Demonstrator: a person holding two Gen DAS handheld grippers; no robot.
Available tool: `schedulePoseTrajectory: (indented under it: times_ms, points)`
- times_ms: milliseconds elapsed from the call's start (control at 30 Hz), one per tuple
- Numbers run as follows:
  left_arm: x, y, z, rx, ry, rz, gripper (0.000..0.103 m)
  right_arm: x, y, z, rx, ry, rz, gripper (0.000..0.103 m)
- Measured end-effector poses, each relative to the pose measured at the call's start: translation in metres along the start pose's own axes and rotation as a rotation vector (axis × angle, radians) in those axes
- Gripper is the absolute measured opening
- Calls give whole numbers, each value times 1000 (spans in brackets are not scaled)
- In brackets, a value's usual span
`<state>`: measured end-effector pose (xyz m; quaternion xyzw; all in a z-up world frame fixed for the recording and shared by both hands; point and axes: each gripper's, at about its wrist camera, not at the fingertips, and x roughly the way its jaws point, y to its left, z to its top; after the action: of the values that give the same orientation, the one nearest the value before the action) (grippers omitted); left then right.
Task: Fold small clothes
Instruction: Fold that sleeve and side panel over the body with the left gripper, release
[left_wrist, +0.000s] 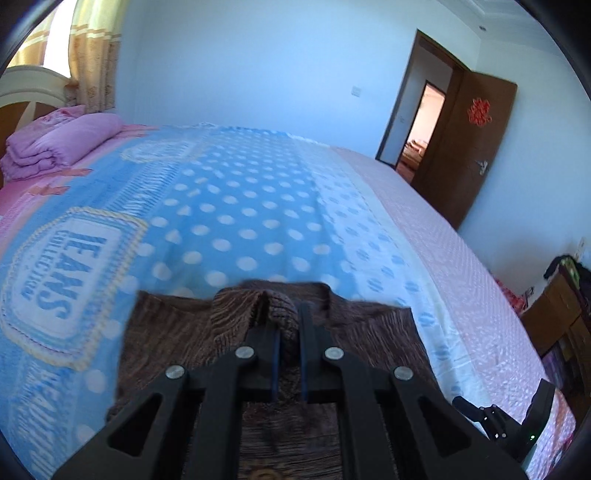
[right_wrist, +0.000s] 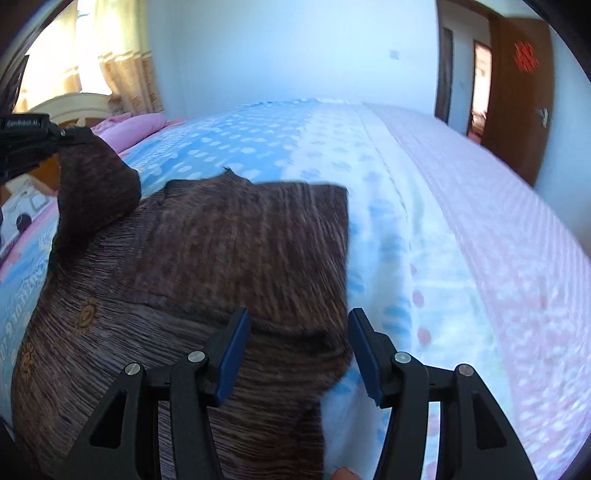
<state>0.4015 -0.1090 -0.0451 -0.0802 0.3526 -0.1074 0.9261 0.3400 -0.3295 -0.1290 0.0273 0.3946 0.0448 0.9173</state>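
Left wrist view: left gripper (left_wrist: 286, 325) jaws pinched tight on a bunched cuff or sleeve end of the brown garment (left_wrist: 177, 332), lifted off the bed (left_wrist: 461, 236). The rest of the garment lies flat below, toward the bed's near edge. Fabric is a ribbed, streaky dark-brown knit, soft and floppy. The bedcover (left_wrist: 236, 206) is thin cotton, blue with white dots, with a pink strip along the right edge. A folded purple quilt (left_wrist: 55, 144) sits at the far left corner, by the headboard.

Right wrist view: right gripper (right_wrist: 299, 350) jaws stand half open, straddling the garment's right edge (right_wrist: 343, 258) with nothing clamped; whether the pads touch the cloth is unclear. The sleeve (right_wrist: 96, 192) arches up at left, held in the left gripper (right_wrist: 48, 138). Small gold sun prints (right_wrist: 86, 314) dot the body.

Progress judgement: mid-fold. The right side looks already turned in with a straight edge; the left sleeve fold is not yet laid down, and the lengthwise fold is still to do.
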Motion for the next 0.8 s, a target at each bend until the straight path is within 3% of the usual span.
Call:
schedulePoseTrajectory:
  times_ms: [133, 300, 400, 467, 533, 600, 733, 800]
  points:
    - [33, -42, -30, 88, 17, 55, 10, 5, -7, 0, 29, 5, 15, 56]
    - [68, -65, -60, 140, 108, 78, 11, 9, -12, 0, 43, 9, 21, 56]
    - [58, -68, -69, 194, 104, 78, 26, 10, -14, -1, 53, 15, 23, 56]
    - [40, -64, -71, 240, 48, 94, 52, 10, -14, -1, 49, 13, 25, 56]
    - [12, -44, -74, 289, -48, 148, 63, 7, -14, -2, 43, 6, 24, 56]
    - [3, -20, -76, 319, -73, 228, 63, 1, -12, -2, 36, -13, 4, 56]
    - [6, 61, -78, 274, -13, 397, 63, -14, 5, 8, -16, -49, -2, 56]
    - [10, 86, -76, 217, 14, 398, 61, -16, 23, 18, -43, -44, 42, 56]
